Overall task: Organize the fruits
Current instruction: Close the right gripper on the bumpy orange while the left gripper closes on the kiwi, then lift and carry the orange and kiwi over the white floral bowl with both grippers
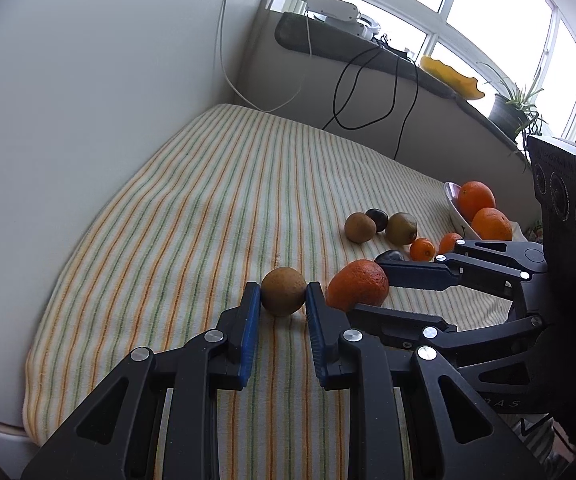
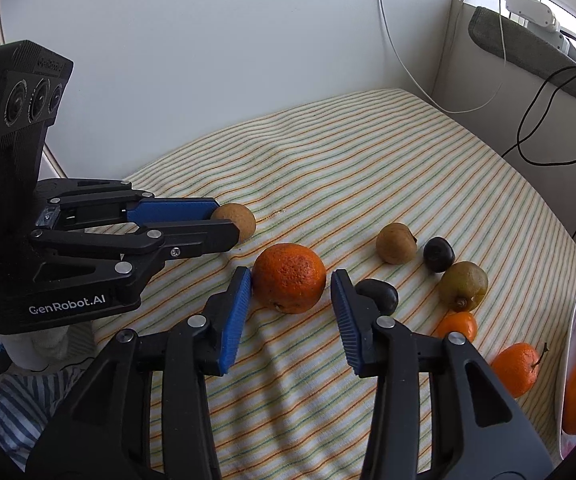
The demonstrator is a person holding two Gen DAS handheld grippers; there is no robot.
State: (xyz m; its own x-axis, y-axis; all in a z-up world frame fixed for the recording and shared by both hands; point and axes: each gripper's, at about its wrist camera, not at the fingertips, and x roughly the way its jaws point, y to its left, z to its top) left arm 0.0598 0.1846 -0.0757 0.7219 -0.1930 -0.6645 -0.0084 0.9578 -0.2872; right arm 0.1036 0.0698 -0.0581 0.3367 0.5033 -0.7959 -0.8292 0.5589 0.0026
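Striped cloth (image 1: 208,200) — left gripper (image 1: 283,300) fingers pinching brown fruit (image 1: 283,290); right gripper (image 2: 291,280) fingers spread around orange (image 2: 289,278).

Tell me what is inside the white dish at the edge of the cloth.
The white dish holds two oranges, one behind the other. Whatever lies beneath them, or further along the dish, is hidden or cut off.

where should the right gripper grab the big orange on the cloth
Across its widest middle, coming from the near side and above. The big orange sits between the right gripper pads, one touching, one apart. A dark fruit crowds its right side, so keep that pad tight in.
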